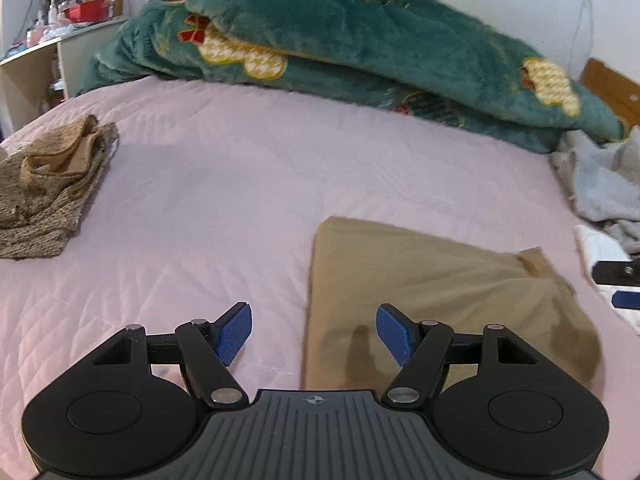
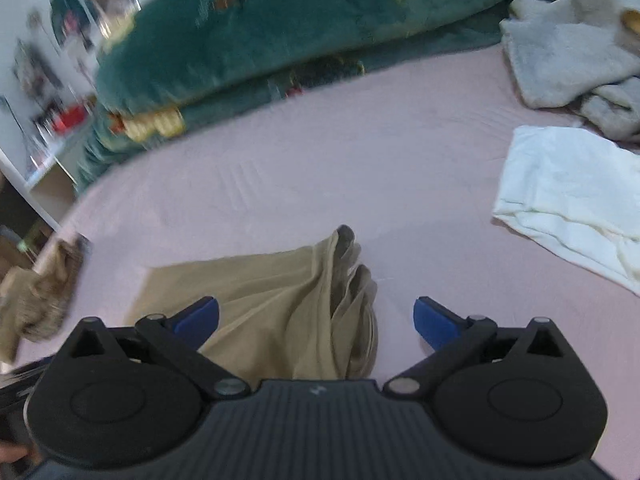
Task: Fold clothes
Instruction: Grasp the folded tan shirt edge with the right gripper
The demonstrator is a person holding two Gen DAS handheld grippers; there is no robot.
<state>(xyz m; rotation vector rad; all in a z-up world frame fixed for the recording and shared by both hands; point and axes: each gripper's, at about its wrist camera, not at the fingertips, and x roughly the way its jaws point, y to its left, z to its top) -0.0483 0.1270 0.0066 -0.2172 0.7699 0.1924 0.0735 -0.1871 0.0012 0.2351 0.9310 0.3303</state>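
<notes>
Tan garment (image 1: 432, 300) folded flat on pink quilted bedspread (image 1: 240, 200), low and right of centre in left wrist view. Left gripper (image 1: 314, 334) above its near left edge, jaws spread, nothing pinched; right blue pad (image 1: 394, 334) over the cloth, left pad over bare bedspread (contact with fabric not discernible).

Same tan garment (image 2: 260, 304) in right wrist view, here showing a bunched, layered end rising in folds at upper right. Right gripper (image 2: 316, 320) straddling that end, jaws spread at their widest, no pad pressing on cloth; left pad (image 2: 198, 322) over the flat part, right pad over bedspread just beside the folds. Right view blurred toward its left side.

Seen from left wrist only: brown knit garment (image 1: 48, 192) heaped at far left edge of bed, sharp and detailed; wooden headboard corner (image 1: 612, 88); a bit of the other gripper at right frame edge. Seen from right wrist only: white cloth (image 2: 568, 196) lying flat to the right, well apart from the tan piece. Grey fleece pile (image 2: 572, 52) in both, fuller in right view. Green plush blanket (image 1: 340, 40) bunched along far side against the wall, in both.

Open bedspread broad between tan garment and blanket, and between tan garment and knit heap. Shelf with clutter (image 1: 60, 28) beyond the bed's far left corner.
</notes>
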